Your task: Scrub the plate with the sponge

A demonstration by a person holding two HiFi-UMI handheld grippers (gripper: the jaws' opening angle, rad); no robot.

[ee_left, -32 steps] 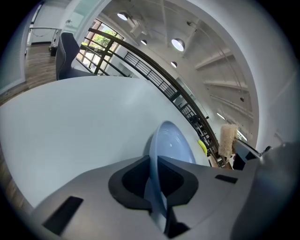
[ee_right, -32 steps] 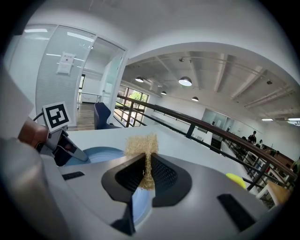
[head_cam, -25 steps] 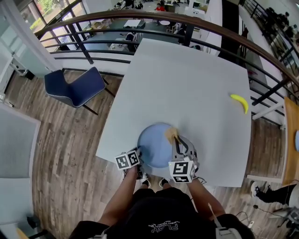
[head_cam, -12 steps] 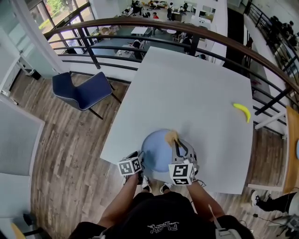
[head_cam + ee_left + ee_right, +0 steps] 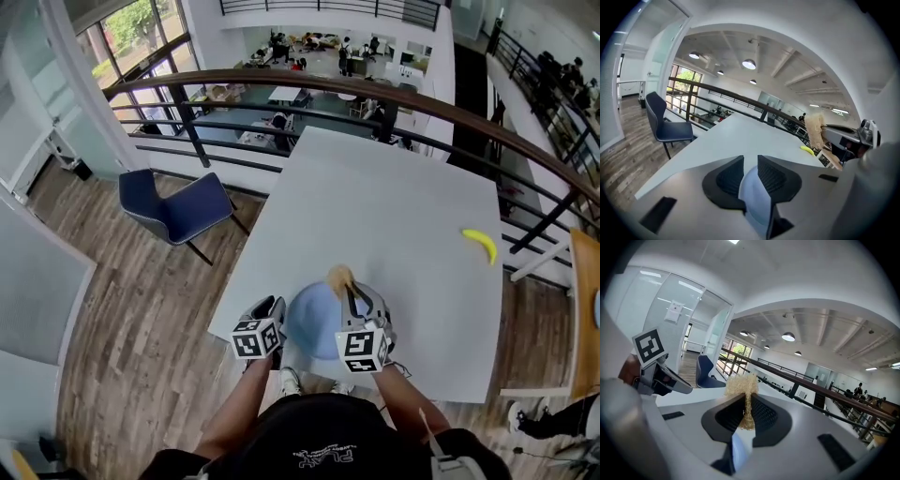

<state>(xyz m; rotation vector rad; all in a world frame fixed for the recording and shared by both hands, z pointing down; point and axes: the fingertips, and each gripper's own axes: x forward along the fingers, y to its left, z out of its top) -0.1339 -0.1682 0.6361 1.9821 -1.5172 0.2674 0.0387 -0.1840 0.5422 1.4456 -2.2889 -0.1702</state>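
Left hand-held gripper: its jaws have just been closing and now sit narrow, pinching the rim of the blue plate at the counter's near edge, lower centre of the head view. Right hand-held gripper clamps the tan sponge by the plate's far rim. Scrubbing looks ready to start. Next, press the sponge onto the plate's face and rub.

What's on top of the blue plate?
The sponge, above the far rim of the plate, pinched in the right gripper. That gripper covers the plate's right side; contact there can't be seen.
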